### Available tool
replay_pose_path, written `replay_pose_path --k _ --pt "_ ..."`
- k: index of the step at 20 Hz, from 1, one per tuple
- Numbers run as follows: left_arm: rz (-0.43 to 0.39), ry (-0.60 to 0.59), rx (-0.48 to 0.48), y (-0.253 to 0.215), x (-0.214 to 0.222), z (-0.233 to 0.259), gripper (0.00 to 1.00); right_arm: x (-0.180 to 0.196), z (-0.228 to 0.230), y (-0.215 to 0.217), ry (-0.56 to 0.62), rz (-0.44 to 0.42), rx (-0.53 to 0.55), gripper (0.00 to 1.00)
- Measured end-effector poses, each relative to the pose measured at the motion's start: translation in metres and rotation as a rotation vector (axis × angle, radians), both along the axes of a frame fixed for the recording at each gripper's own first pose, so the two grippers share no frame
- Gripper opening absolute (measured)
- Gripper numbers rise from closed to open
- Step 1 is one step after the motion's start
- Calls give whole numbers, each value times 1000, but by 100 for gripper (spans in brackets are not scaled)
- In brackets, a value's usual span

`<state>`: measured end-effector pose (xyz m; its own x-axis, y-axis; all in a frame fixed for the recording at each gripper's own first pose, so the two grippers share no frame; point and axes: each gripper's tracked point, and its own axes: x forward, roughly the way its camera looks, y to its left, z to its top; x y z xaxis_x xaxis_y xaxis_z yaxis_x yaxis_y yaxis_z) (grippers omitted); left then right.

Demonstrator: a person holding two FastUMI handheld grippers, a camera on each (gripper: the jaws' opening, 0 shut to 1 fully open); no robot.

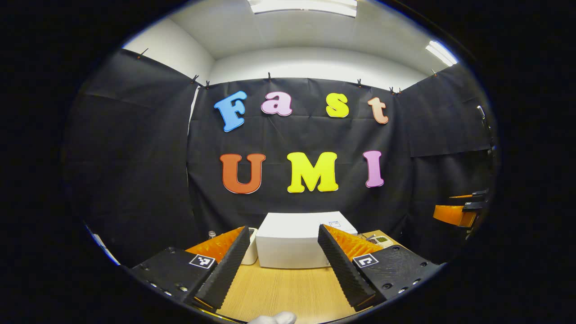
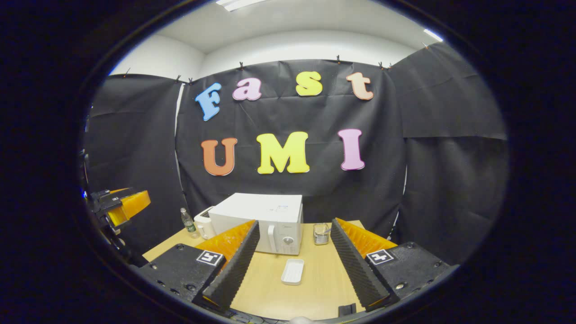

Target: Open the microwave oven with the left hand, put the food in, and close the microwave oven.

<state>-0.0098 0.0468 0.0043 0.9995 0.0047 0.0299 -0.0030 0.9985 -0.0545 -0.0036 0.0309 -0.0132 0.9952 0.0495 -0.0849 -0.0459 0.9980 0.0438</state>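
White microwave (image 2: 263, 222) sits shut at 12 o'clock on the wooden surface (image 2: 315, 288), a small white tray (image 2: 292, 272) lying well in front of it. Left hand-held gripper (image 1: 282, 265) and right hand-held gripper (image 2: 292, 274) both hover with fingers spread, holding nothing

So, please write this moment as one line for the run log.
stage: start | microwave: shut | tray: on table, before microwave | left gripper: open, free | right gripper: open, free

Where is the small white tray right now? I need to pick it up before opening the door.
In the right gripper view the white tray lies flat on the wooden table, just in front of the closed microwave, between the open fingers.
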Motion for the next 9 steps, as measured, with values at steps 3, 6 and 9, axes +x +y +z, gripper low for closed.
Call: replay_pose_path --k 3,6,9 --pt "-4 -1 -3 1 0 2 95 0 6 4 -10 1 5 91" --pt "-3 -5 -1 3 2 4 95 3 6 4 -13 -1 -3 91" --pt "-4 -2 4 3 4 5 95 6 8 8 -14 2 5 100"
